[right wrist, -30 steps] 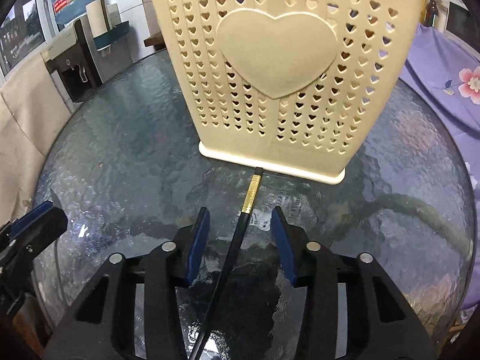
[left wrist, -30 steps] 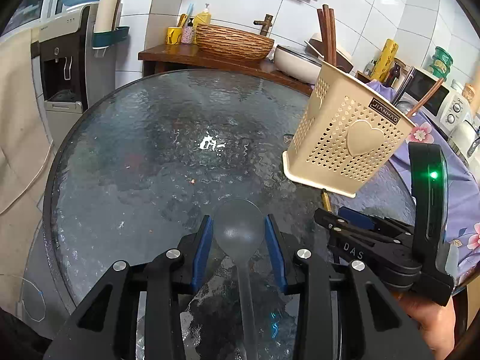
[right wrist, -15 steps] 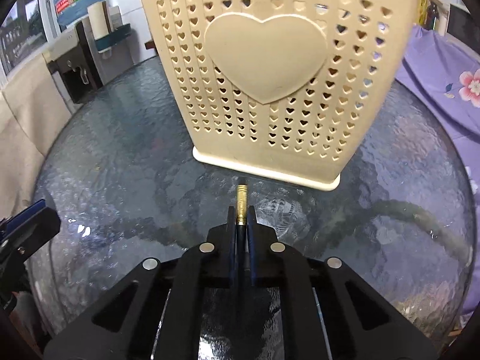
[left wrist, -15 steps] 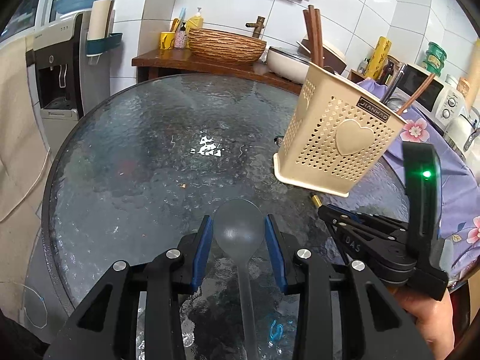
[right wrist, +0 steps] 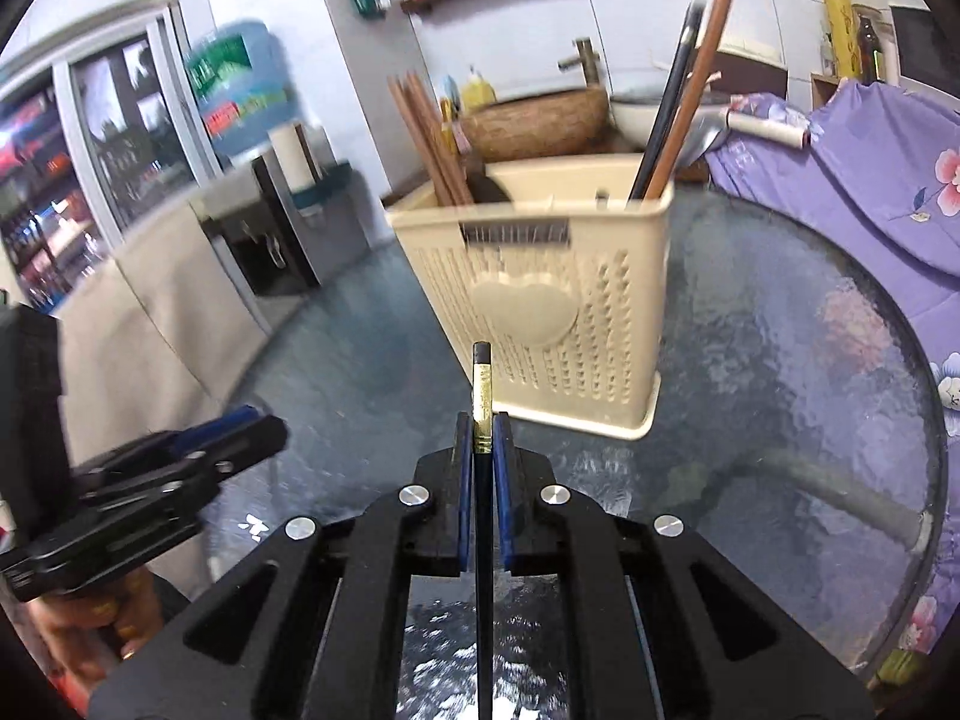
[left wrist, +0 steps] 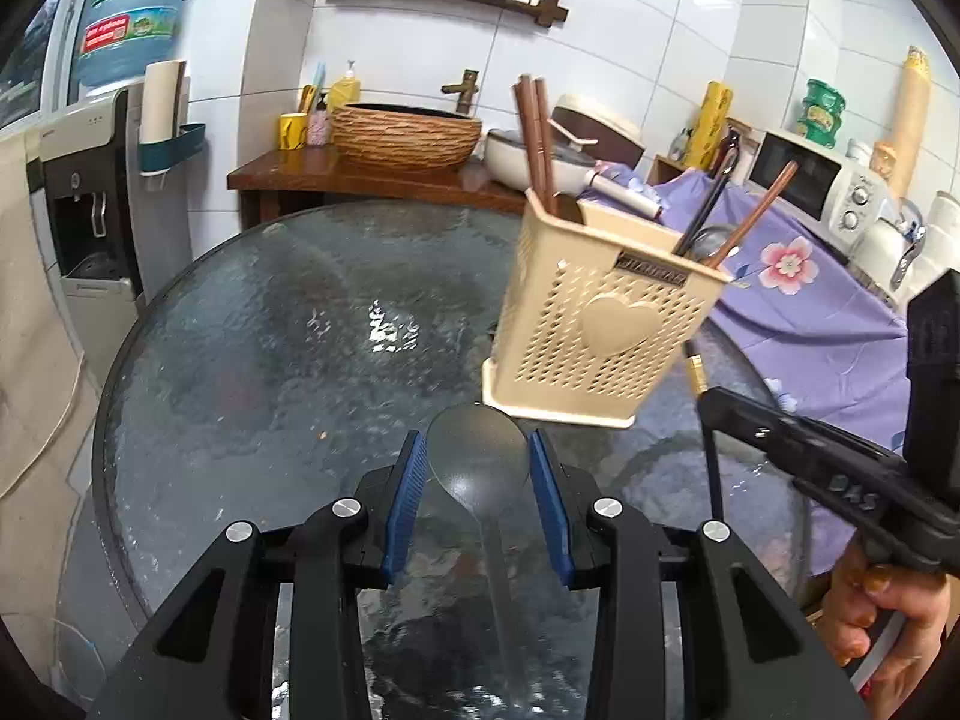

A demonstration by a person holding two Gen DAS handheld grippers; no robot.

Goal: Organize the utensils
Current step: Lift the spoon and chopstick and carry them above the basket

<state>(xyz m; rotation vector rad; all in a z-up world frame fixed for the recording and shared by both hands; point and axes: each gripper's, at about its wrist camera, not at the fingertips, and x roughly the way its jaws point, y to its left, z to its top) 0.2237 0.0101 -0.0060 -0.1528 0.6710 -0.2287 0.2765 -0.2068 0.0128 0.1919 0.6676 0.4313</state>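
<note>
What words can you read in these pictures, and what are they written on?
"DAS": white letters on the side of the right gripper, seen upside down.
Label plate on the cream utensil basket: too blurred to read.
Water bottle label: print too small to read.
Gold band on the black chopstick: print too small.

Cream heart-perforated holder [left wrist: 600,324], black-gold chopstick [right wrist: 481,396]

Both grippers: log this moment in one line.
left gripper: shut on clear spoon | right gripper: shut on black chopstick | holder: ahead
</note>
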